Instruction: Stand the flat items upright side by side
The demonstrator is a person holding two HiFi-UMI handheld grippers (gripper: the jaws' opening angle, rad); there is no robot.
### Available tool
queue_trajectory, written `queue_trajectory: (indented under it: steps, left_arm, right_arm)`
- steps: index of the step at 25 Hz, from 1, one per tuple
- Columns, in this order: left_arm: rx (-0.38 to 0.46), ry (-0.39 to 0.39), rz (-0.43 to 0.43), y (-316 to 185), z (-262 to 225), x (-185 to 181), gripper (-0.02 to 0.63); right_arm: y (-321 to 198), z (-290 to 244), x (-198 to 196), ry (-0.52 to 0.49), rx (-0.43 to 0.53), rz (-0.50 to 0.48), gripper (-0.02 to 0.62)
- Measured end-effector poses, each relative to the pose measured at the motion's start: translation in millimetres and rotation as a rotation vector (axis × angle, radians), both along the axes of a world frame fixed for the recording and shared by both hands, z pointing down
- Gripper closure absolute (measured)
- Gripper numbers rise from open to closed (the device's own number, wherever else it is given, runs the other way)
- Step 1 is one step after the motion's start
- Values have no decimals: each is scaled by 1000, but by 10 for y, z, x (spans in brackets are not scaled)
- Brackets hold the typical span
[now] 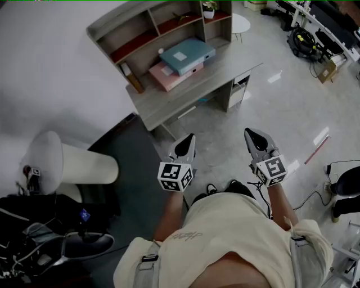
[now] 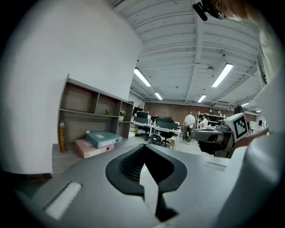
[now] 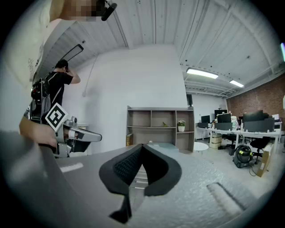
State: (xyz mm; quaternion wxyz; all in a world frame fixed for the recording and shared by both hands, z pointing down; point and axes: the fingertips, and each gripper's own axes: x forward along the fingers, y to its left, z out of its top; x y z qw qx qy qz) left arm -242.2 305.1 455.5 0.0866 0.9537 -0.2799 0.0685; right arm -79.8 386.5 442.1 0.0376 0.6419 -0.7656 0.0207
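A teal file box [image 1: 187, 54] lies flat on a pink file box [image 1: 169, 75] on the grey desk [image 1: 185, 93], a good way ahead of me. From the left gripper view the teal box [image 2: 103, 139] and pink box [image 2: 92, 148] show stacked at left. My left gripper [image 1: 185, 145] and right gripper [image 1: 253, 136] hang side by side in the air short of the desk, both shut with nothing between the jaws. The right gripper view has the left gripper [image 3: 84, 136] at its left, and the desk's shelf unit [image 3: 159, 127] far off.
A brown book [image 1: 132, 78] stands upright at the desk's left end under the shelf unit [image 1: 157, 25]. A small potted plant [image 1: 208, 9] sits on an upper shelf. A white cylinder [image 1: 67, 163] and cluttered gear are at my left; office desks and a person stand further off.
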Motion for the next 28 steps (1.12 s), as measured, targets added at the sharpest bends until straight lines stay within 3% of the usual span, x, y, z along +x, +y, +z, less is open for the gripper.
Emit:
queue_trajectory:
  steps: [8, 19, 21, 23, 26, 28]
  left_arm:
    - [-4, -6, 9, 110, 43, 130, 589]
    - [-7, -17, 28, 160, 219, 103, 571]
    - [0, -16, 35, 167, 212, 95, 533]
    - [20, -12, 44, 172, 204, 92, 422]
    - [43, 12, 47, 186, 188, 67, 347]
    - [41, 31, 52, 176, 171, 70, 344]
  right_arm:
    - [99, -51, 111, 27, 60, 22, 594]
    - [265, 160, 150, -8, 42, 81, 590]
    - [266, 178, 133, -11, 38, 84, 511]
    - [241, 187, 140, -16, 39, 97, 384]
    - [234, 203, 125, -6, 36, 109, 362]
    - [221, 198, 105, 18, 30, 102, 360]
